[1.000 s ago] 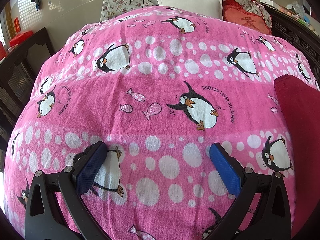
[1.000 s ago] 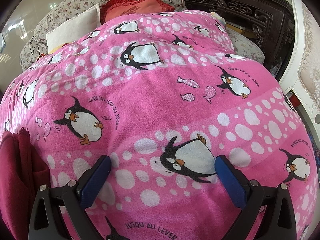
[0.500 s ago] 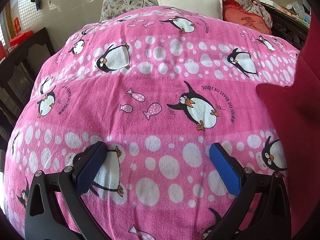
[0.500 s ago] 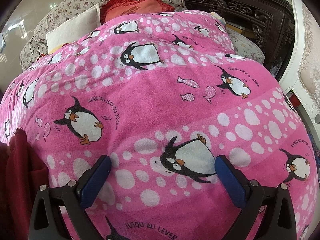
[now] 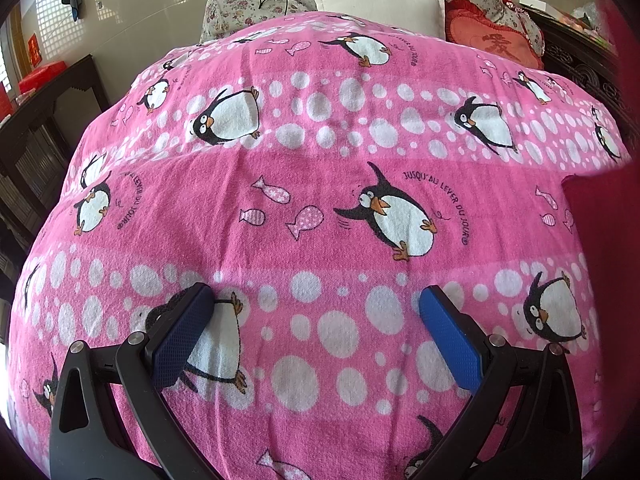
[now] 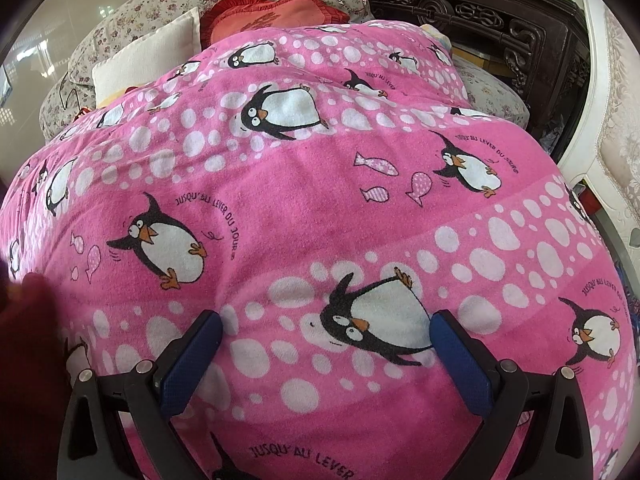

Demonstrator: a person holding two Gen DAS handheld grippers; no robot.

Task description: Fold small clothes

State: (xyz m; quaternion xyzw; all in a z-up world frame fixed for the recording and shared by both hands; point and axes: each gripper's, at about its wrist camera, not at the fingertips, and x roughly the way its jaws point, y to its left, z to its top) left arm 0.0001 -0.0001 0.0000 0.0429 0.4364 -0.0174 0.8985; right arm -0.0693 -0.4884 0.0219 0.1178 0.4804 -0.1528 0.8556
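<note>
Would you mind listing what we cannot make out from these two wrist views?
- Dark red garment: left wrist view, cut off by the right edge; its shape and folds are unreadable.
- The same garment: right wrist view, a blurred mass at the left edge.
- Bed surface: hidden in both views under the penguin blanket.
- Items on the dark carved furniture: right wrist view, too small, cut off at the top.

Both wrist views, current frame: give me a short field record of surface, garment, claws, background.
surface: pink fleece blanket with penguin print, spread over a bed
garment: dark red cloth, blurred at the right edge of the left wrist view and the left edge of the right wrist view; shape cannot be told
left claw: open, holds nothing, over the blanket
right claw: open, holds nothing, over the blanket
background: cream rectangular pillow, red frilled cushion, dark carved wooden furniture
</note>
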